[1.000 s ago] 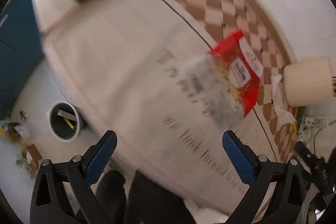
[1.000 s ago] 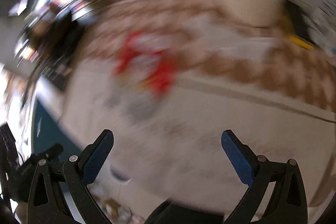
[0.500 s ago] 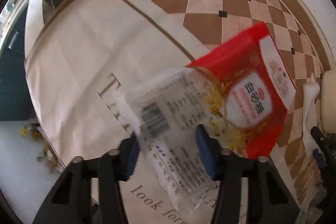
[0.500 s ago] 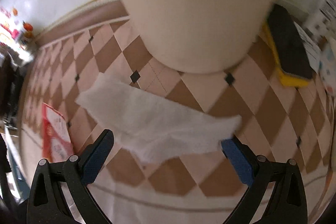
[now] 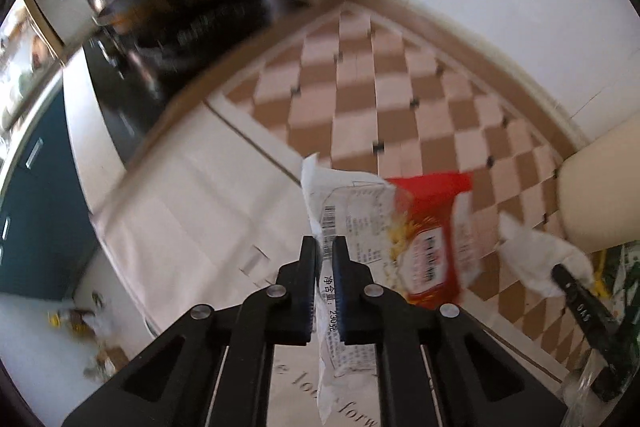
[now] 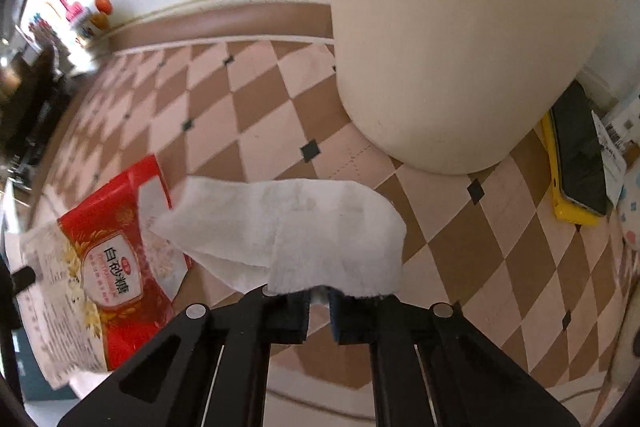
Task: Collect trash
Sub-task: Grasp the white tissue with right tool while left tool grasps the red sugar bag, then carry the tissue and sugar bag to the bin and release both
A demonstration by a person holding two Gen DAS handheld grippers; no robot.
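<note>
Presently, two pieces of trash are being held, one per gripper. The left gripper (image 5: pixel 326 247) is clamping its jaws narrowly on the clear, printed end of one red-and-white food wrapper (image 5: pixel 404 239), which is hanging raised off the surface (image 5: pixel 200 195), its red half trailing toward 3 o'clock in the left wrist view. The right gripper (image 6: pixel 320 297) is pinching one white tissue (image 6: pixel 296 223) at its lower edge, jaws nearly together, with the sheet draping toward 12 o'clock over the fingertips.

In the right wrist view the wrapper (image 6: pixel 104 267) is sitting at 9 o'clock of the tissue, the two overlapping in the picture; whether they are touching cannot be told. In the left wrist view the tissue (image 5: pixel 540 259) is showing at 3 o'clock, near the wrapper.

One cream cylindrical container (image 6: pixel 452 39) is standing upright on the checkered cloth (image 6: pixel 256 131) at 12 to 1 o'clock of the right gripper. One dark phone in a yellow case (image 6: pixel 576 163) is lying at 3 o'clock, just beside the container's base. One dark stove with cookware (image 5: pixel 184 11) is appearing, blurred, at 10 to 11 o'clock in the left wrist view. Scattered litter (image 5: pixel 88 323) is lying on the floor at 8 o'clock; its count cannot be told.
</note>
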